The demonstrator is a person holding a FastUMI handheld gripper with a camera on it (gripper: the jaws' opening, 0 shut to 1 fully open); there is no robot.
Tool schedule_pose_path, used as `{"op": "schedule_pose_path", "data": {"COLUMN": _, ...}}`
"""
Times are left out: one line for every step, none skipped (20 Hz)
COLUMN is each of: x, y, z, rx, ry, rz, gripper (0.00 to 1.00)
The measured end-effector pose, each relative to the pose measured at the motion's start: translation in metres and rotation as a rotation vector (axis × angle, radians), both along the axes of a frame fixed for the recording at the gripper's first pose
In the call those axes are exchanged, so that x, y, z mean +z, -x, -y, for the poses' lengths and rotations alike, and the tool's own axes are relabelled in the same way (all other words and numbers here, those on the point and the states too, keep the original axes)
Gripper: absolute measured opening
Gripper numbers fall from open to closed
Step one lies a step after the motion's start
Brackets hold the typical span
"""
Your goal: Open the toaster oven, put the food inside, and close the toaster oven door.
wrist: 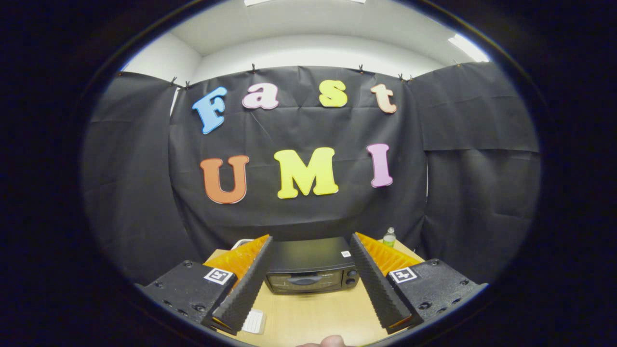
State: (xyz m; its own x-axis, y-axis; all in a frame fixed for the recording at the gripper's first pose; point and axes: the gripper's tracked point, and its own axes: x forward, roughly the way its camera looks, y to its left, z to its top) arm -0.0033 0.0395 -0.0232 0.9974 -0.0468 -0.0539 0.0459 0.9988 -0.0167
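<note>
Hand-held gripper, fingers spreading wide and holding nothing, is pointing straight at the toaster oven, which is sitting door-shut at the table's far edge, its long axis lying crosswise between the fingers.

Black cloth walls; wooden table; white ceiling, bright ceiling lights.

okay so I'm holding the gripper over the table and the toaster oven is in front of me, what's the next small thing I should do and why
Probably ease the gripper forward and down toward the toaster oven door handle. The door looks closed, so nothing can go inside yet. The fingers are spread wide with nothing between them, and the oven sits beyond them across bare wooden table, so the handle looks out of reach for now.
</note>
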Motion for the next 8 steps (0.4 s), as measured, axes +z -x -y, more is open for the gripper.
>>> {"op": "schedule_pose_path", "data": {"x": 0.0005, "y": 0.0014, "z": 0.0001, "rx": 0.0, "ry": -0.001, "rz": 0.001, "gripper": 1.0}}
{"op": "schedule_pose_path", "data": {"x": 0.0009, "y": 0.0021, "z": -0.0008, "rx": 0.002, "ry": -0.001, "rz": 0.002, "gripper": 1.0}}
{"op": "schedule_pose_path", "data": {"x": 0.0004, "y": 0.0007, "z": -0.0017, "rx": 0.004, "ry": -0.001, "rz": 0.001, "gripper": 1.0}}
{"op": "schedule_pose_path", "data": {"x": 0.0007, "y": 0.0001, "z": -0.0018, "rx": 0.006, "ry": 0.0, "rz": 0.002, "gripper": 1.0}}
{"op": "schedule_pose_path", "data": {"x": 0.0009, "y": -0.0005, "z": -0.0003, "rx": 0.004, "ry": 0.002, "rz": 0.003, "gripper": 1.0}}
{"op": "schedule_pose_path", "data": {"x": 0.0022, "y": -0.0003, "z": 0.0013, "rx": 0.002, "ry": 0.002, "rz": 0.008, "gripper": 1.0}}
{"op": "schedule_pose_path", "data": {"x": 0.0009, "y": -0.0016, "z": 0.0027, "rx": -0.002, "ry": 0.003, "rz": 0.006, "gripper": 1.0}}
{"op": "schedule_pose_path", "data": {"x": -0.0004, "y": -0.0026, "z": 0.0037, "rx": -0.003, "ry": 0.001, "rz": 0.001, "gripper": 1.0}}
